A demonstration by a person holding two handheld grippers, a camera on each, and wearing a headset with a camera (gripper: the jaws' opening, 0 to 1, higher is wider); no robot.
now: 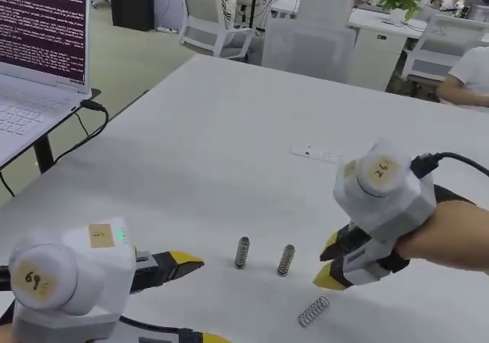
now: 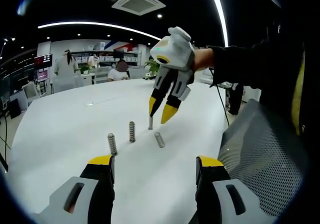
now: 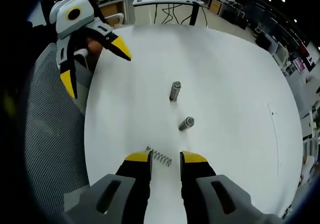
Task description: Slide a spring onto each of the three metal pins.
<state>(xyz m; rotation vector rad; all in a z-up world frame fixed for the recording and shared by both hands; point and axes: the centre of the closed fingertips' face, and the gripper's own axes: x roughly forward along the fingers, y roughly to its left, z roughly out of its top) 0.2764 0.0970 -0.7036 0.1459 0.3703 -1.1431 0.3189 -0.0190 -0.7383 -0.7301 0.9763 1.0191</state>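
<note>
Two springs stand upright on pins on the white table [image 1: 229, 129]: one [image 1: 242, 252] on the left, one [image 1: 286, 260] beside it. A third spring [image 1: 313, 311] lies loose on its side near the front edge. My right gripper [image 1: 330, 262] hovers just right of them, open, holding nothing. In the right gripper view the loose spring [image 3: 159, 156] lies just ahead of its parted tips [image 3: 165, 157]. The left gripper view shows a bare pin [image 2: 150, 122] under the right gripper [image 2: 160, 109]. My left gripper [image 1: 197, 300] waits open at the lower left, jaws wide [image 2: 156, 161].
An open laptop [image 1: 38, 53] sits on a stand off the table's left edge, its cable [image 1: 92, 129] hanging down. A thin white strip [image 1: 317, 154] lies mid-table. A mesh chair [image 2: 260, 149] is close beside the front edge. Chairs, desks and people fill the background.
</note>
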